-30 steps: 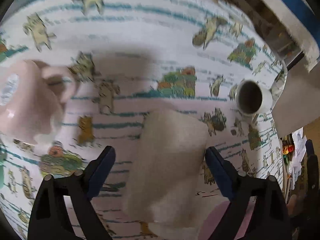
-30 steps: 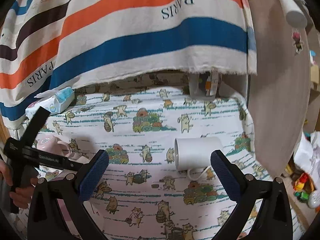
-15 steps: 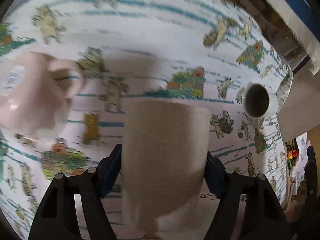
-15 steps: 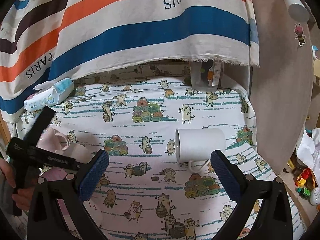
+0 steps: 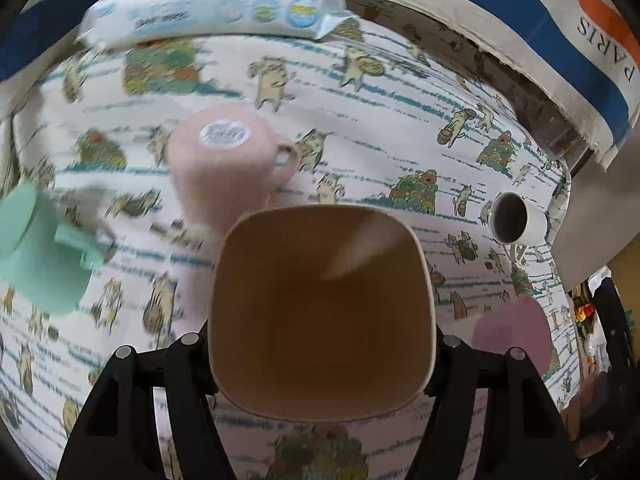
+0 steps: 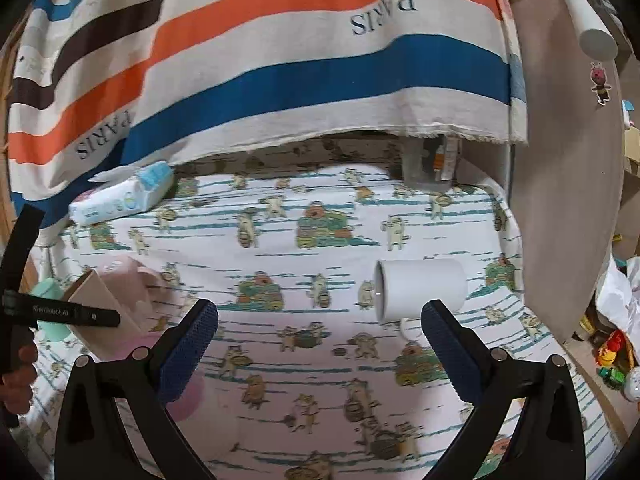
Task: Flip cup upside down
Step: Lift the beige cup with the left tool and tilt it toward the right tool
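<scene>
A: What have your left tongs (image 5: 320,354) got?

B: They're clenched on the beige cup (image 5: 322,312), one arm pressed to each side of it. Its mouth faces my left camera, so I look straight into the brown inside. In the right view the same cup (image 6: 102,312) sits tilted at the left edge, above the cat-print cloth (image 6: 328,344), with my left tongs (image 6: 76,314) across it and my left hand (image 6: 18,376) on the handle

A: And the right tongs?

B: My right tongs (image 6: 320,344) are released, arms wide apart with nothing between them, hanging over the cloth. The white mug (image 6: 420,294) lies on its side just past the right fingertip, mouth to the left, its handle against the cloth

A: What else is near the beige cup?

B: Just behind it a pink mug (image 5: 228,168) stands mouth-down, a round sticker on its upturned base. To the left is a mint green cup (image 5: 38,248), blurred. A pack of wipes (image 5: 216,10) lies at the far edge, under the striped towel (image 6: 256,52). The white mug (image 5: 516,218) shows far to the right there
</scene>
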`<state>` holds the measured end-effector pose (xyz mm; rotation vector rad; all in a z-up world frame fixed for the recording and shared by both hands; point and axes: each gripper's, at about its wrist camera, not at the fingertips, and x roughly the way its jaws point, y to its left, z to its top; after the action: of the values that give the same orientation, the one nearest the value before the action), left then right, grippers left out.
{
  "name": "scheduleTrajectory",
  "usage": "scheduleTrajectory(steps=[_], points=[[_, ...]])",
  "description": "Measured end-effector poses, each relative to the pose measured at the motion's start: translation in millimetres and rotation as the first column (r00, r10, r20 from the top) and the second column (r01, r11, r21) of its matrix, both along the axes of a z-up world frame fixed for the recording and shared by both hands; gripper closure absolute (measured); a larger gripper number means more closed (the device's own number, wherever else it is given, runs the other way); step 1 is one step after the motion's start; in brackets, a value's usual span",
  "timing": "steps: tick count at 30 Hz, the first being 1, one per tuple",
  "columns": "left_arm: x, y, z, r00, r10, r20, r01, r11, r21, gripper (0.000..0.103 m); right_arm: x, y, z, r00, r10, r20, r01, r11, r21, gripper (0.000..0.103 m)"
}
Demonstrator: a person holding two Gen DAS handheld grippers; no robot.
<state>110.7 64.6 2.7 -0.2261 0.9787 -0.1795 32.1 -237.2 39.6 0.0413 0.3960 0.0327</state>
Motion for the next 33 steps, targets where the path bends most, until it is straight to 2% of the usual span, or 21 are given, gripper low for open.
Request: scheduleTrajectory(steps=[3, 10, 16, 21, 27, 32, 33], points=[[-17, 4, 6, 1.000, -0.003, 0.022, 0.003, 1.000, -0.004, 0.036, -7, 12, 3, 1.000, 0.025, -0.002, -0.025, 1.000, 0.000, 0.000], [-67, -10, 15, 0.995, -0.072, 0.068, 0.068, 0.996, 0.056, 0.036, -37, 36, 7, 0.995, 0.104, 0.009, -0.104, 0.994, 0.040, 0.000], [-102, -51, 5, 0.974, -0.219, 0.054, 0.216, 0.975, 0.052, 0.036, -53, 47, -3, 0.993, 0.118, -0.023, -0.116, 0.992, 0.041, 0.000], [-111, -89, 2, 0.943, -0.327, 0.063, 0.329, 0.944, -0.027, 0.036, -59, 35, -11, 0.994, 0.092, -0.060, -0.089, 0.995, 0.042, 0.000], [-106, -121, -12, 0.926, -0.369, 0.084, 0.376, 0.922, -0.096, 0.036, -62, 3, -21, 0.994, 0.032, -0.107, -0.027, 0.999, 0.048, 0.000], [-113, -130, -23, 0.907, -0.403, 0.121, 0.411, 0.910, -0.054, 0.035, -63, -14, -29, 0.989, 0.030, -0.146, -0.020, 0.998, 0.066, 0.000], [-114, -129, -23, 0.904, -0.409, 0.124, 0.417, 0.908, -0.043, 0.033, -63, -15, -30, 0.987, 0.039, -0.155, -0.028, 0.997, 0.075, 0.000]])
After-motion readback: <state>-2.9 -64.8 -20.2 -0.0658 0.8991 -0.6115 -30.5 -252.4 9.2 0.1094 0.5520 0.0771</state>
